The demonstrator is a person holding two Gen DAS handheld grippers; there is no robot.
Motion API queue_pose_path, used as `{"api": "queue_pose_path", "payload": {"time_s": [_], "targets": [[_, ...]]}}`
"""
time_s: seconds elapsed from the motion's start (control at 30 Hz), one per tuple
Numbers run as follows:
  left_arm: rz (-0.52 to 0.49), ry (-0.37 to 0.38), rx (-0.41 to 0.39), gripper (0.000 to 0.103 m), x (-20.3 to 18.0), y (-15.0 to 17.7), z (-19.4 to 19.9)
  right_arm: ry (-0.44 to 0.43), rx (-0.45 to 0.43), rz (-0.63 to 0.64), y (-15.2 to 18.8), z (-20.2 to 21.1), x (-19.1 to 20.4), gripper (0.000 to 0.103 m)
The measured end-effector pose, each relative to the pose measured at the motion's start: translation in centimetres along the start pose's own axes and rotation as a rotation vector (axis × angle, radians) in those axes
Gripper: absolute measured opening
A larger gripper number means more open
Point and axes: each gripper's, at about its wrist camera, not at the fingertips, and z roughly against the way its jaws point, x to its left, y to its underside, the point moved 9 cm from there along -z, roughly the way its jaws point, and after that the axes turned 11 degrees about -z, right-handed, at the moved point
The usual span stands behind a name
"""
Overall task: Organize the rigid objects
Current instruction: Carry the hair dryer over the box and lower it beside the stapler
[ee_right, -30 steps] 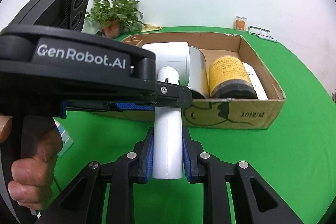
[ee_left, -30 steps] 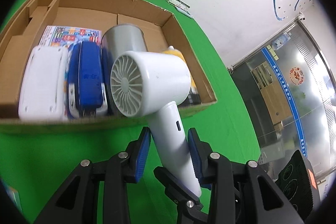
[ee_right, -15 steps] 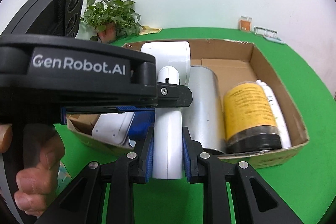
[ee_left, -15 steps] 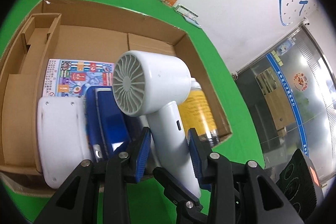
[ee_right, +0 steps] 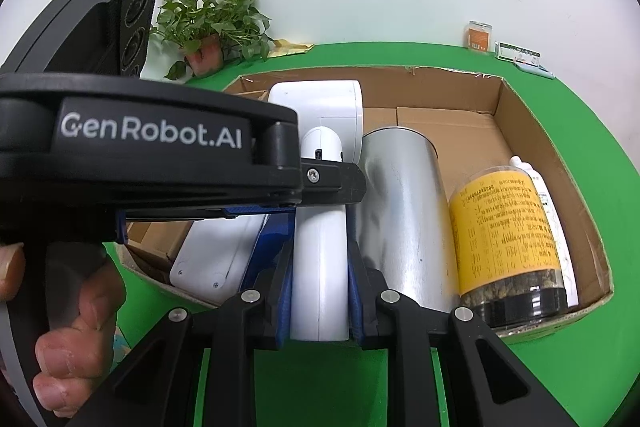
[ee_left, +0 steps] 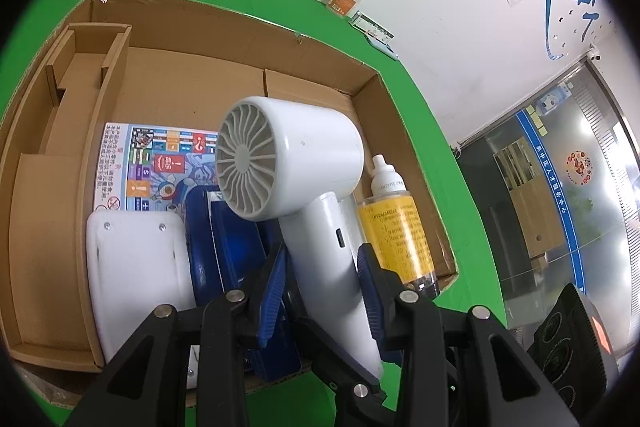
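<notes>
Both claws have hold of one white plastic hair dryer (ee_left: 296, 163) by its handle, and it hangs over the open brown cardboard box (ee_left: 48, 195) on the green desk (ee_right: 592, 379). The right claw (ee_right: 319, 291) is clenched on the lower end of the handle, blue pads flat against both sides. The left claw (ee_left: 322, 291) grasps the same handle higher up, crossing it from nine o'clock in the right wrist view; a hand (ee_right: 68, 343) grips its black body at eight o'clock there. The dryer's grey ribbed intake grille (ee_left: 246, 161) faces the left camera.

Inside the box, seen from the right wrist, a silver metal cylinder (ee_right: 404, 219) lies just at three o'clock of the handle, touching a clear jar with a yellow label and black lid (ee_right: 508, 239), and a white bottle (ee_right: 544, 195) lies against the box wall beyond it. At nine o'clock of the handle lie a dark blue flat case (ee_left: 228, 247) and a white rounded plastic device (ee_left: 136, 267), with a colourful printed sheet (ee_left: 152, 167) at the blue case's eleven o'clock.

A potted green plant (ee_right: 208, 23) stands at eleven o'clock by the wall, a small orange jar (ee_right: 479, 35) at one o'clock
</notes>
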Motion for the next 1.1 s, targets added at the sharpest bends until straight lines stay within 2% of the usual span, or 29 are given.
{"api": "queue_pose_path", "payload": {"time_s": [0.53, 0.67, 0.93, 1.1], "targets": [[0.011, 0.021, -0.002, 0.035, 0.9, -0.5, 0.3, 0.01, -0.004, 0.009, -0.2, 0.4, 1.4, 0.022], [0.013, 0.014, -0.019, 0.035, 1.2, -0.4, 0.9, 0.01, -0.016, 0.019, 0.1, 0.6, 2.4, 0.022], [0.029, 0.015, -0.004, 0.034, 2.7, -0.6, 1.9, 0.012, -0.057, 0.054, 0.8, 0.8, 4.8, 0.022], [0.043, -0.009, -0.019, 0.034, 4.1, -0.7, 2.9, -0.008, -0.051, 0.074, 1.0, 0.2, 6.7, 0.022]]}}
